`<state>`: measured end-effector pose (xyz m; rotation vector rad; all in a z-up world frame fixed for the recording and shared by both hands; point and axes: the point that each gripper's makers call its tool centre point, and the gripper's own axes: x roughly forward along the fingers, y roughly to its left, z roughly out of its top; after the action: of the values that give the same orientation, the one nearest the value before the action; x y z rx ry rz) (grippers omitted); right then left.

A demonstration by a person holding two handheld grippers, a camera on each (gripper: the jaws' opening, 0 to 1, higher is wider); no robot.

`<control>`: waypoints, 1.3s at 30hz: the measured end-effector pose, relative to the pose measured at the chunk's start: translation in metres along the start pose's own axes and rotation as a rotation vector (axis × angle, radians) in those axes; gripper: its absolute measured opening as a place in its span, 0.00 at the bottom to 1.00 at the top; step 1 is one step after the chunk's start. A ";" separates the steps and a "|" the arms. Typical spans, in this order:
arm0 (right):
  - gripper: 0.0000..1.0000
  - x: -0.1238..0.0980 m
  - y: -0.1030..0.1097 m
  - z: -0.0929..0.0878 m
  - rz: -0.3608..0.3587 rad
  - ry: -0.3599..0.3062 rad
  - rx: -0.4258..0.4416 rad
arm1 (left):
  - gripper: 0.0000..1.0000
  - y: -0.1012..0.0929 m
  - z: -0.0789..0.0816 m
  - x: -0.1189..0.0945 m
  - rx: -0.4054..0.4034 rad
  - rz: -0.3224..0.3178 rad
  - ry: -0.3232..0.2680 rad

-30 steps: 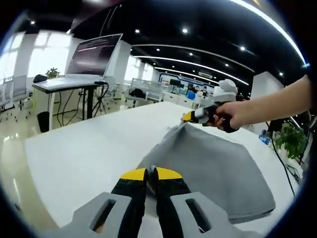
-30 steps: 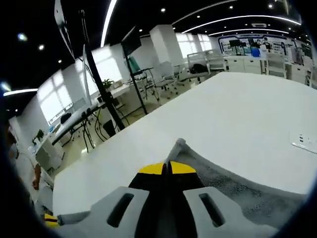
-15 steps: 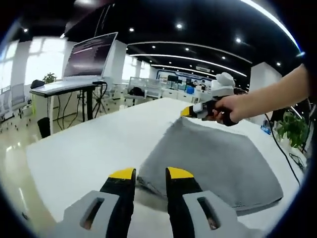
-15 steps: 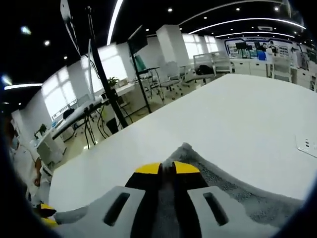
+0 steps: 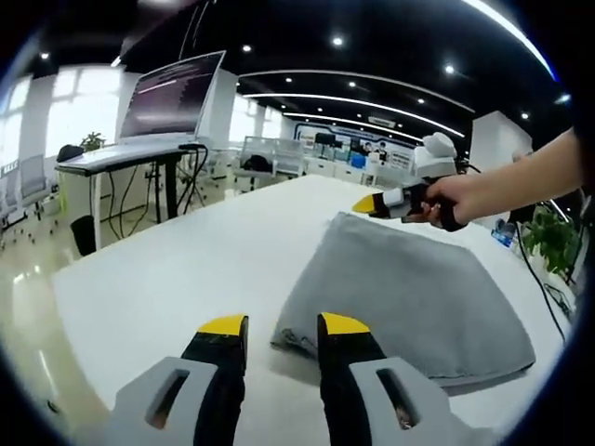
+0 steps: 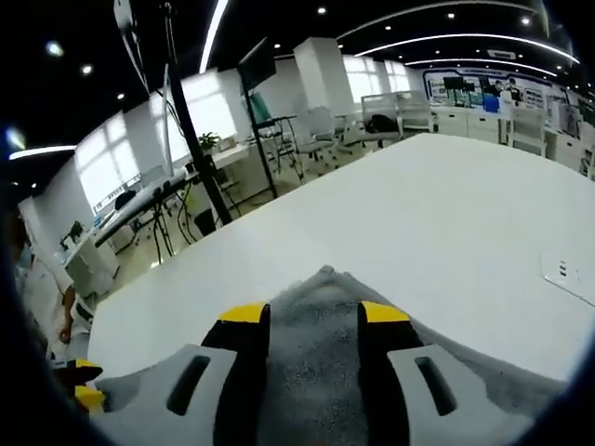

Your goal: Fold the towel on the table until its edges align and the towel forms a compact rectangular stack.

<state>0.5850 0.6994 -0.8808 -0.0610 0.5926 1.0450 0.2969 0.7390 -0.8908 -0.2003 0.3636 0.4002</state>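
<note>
A grey towel [image 5: 409, 297] lies folded flat on the white table [image 5: 186, 279]. My left gripper [image 5: 282, 327] stands open just short of the towel's near corner, holding nothing. In the left gripper view the right gripper [image 5: 372, 203], held by a person's hand [image 5: 465, 197], hovers at the towel's far corner. In the right gripper view my right gripper [image 6: 313, 314] is open, with the grey towel [image 6: 311, 334] lying loose between and under its jaws, its corner [image 6: 323, 275] just ahead.
A standing desk with a large monitor [image 5: 172, 98] is off the table's far left. A white socket plate [image 6: 569, 272] lies on the table [image 6: 446, 204] to the right. A potted plant [image 5: 548, 255] stands beyond the table edge.
Both grippers have opened and let go of the towel's corners. The raised corners have dropped and the towel now lies flat.
</note>
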 end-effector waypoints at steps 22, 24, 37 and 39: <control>0.37 -0.053 -0.064 -0.030 -0.083 0.060 -0.064 | 0.27 0.013 -0.012 -0.003 0.052 0.002 0.103; 0.37 -0.060 -0.069 -0.035 -0.095 0.075 -0.092 | 0.27 0.012 -0.012 -0.002 0.057 -0.004 0.106; 0.37 -0.121 -0.115 -0.059 -0.191 0.108 -0.078 | 0.26 0.004 -0.012 -0.001 0.135 -0.065 0.146; 0.37 -0.127 -0.124 -0.061 -0.207 0.120 -0.109 | 0.26 0.002 -0.012 -0.001 0.149 -0.072 0.152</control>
<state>0.6149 0.5152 -0.8988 -0.2767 0.6237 0.8757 0.2914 0.7367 -0.9016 -0.0979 0.5318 0.2861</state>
